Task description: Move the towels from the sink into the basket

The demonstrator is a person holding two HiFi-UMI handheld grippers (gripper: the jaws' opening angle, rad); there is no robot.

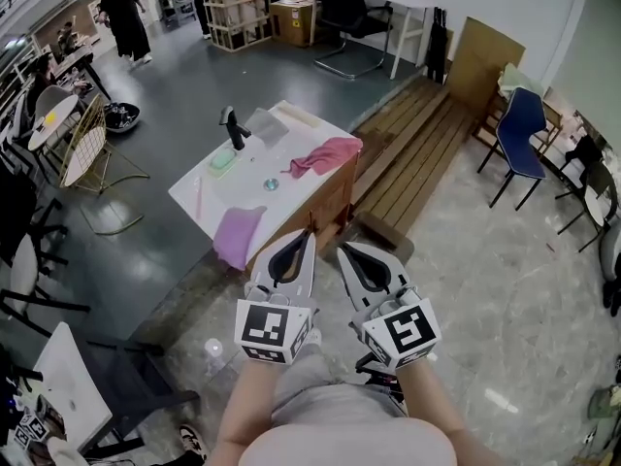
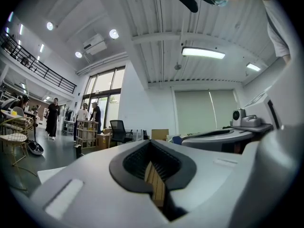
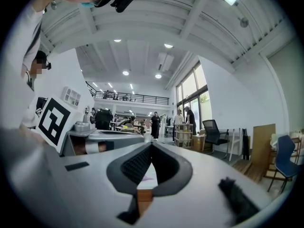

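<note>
**A:** Which step are you on?

**B:** The approach. My left claw (image 1: 309,233) and right claw (image 1: 340,247) are both closed and empty, held level side by side, short of the sink tabletop (image 1: 199,190).

**A:** Where are the towels?

**B:** I see 2. The lilac towel (image 1: 236,237) hangs over the near edge. The pink towel (image 1: 325,154) lies at the right corner and spills over. The wire basket (image 1: 85,148) stands well apart on the left.

**A:** Next move?

**B:** I'd open 1 claw and pinch the lilac towel where it folds over the edge.

**A:** Room?

**B:** There's open floor ahead and toward the basket. Wooden decking (image 1: 417,158) borders the right side, and the black faucet (image 1: 233,127) stands behind the towels.
</note>
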